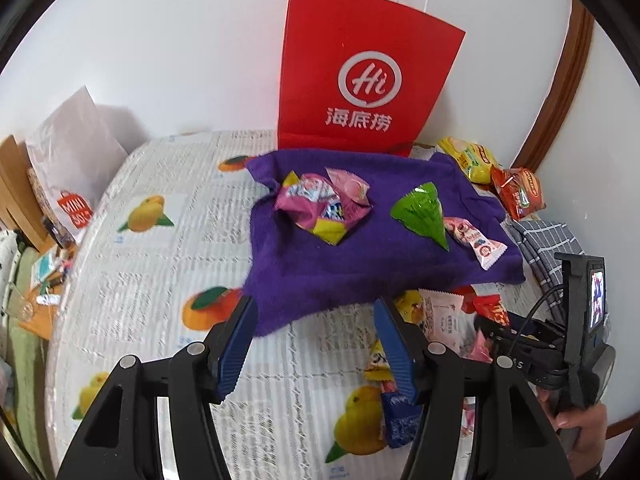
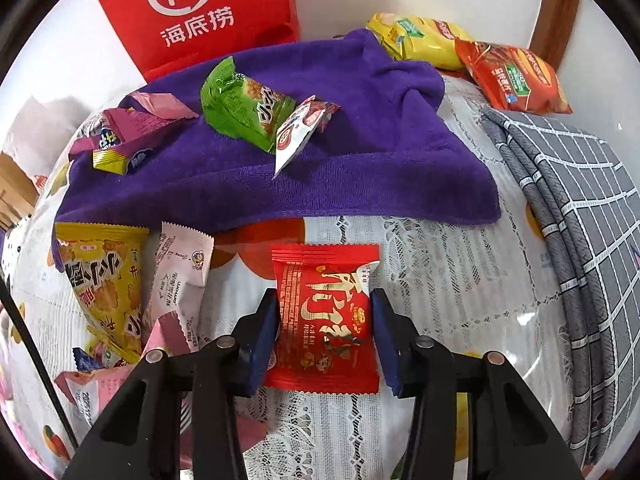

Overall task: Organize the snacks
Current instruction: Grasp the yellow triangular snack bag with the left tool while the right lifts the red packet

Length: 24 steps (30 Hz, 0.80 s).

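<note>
Right tongs (image 2: pixel 325 322) clench a red snack packet (image 2: pixel 326 316); left tongs (image 1: pixel 316 344) hang released, their finger half-hiding a blue wrapper (image 1: pixel 400 420).

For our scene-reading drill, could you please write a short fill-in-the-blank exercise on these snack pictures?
1. The right tool has its jaws on either side of a ____ snack packet.
2. The green packet lies on the ____ towel.
3. The bag standing behind the towel is ____.

Missing words: red; purple; red
</note>
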Motion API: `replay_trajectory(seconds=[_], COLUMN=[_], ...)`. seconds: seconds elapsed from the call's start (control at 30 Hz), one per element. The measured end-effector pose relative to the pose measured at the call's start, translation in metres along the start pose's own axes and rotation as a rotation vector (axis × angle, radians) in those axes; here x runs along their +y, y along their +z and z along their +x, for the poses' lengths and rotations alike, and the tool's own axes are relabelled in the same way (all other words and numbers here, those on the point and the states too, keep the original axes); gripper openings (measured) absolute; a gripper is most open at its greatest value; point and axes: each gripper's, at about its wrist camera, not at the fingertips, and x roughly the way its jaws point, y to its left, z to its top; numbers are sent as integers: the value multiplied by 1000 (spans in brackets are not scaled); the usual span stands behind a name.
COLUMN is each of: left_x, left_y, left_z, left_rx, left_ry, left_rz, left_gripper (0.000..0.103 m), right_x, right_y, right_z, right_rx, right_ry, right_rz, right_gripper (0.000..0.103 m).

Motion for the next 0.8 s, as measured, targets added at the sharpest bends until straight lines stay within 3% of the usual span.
replay_trajectory(seconds=[0.3, 0.7, 0.8], left_x=[-34, -63, -64], left_y=[-15, -26, -24], left_z=[32, 73, 79], left_rx=[99, 168, 165], left_ry=[-117, -90, -76], left_rz=[49, 50, 43], left_gripper=[58, 58, 51], right_x=[-15, -29, -36], right_y=[-12, -20, -23], right_z=[-8, -10, -14], right_rx=[-23, -67, -46], right_ry=[73, 90, 120], right_rz=[47, 21, 30], right_gripper=[41, 41, 41])
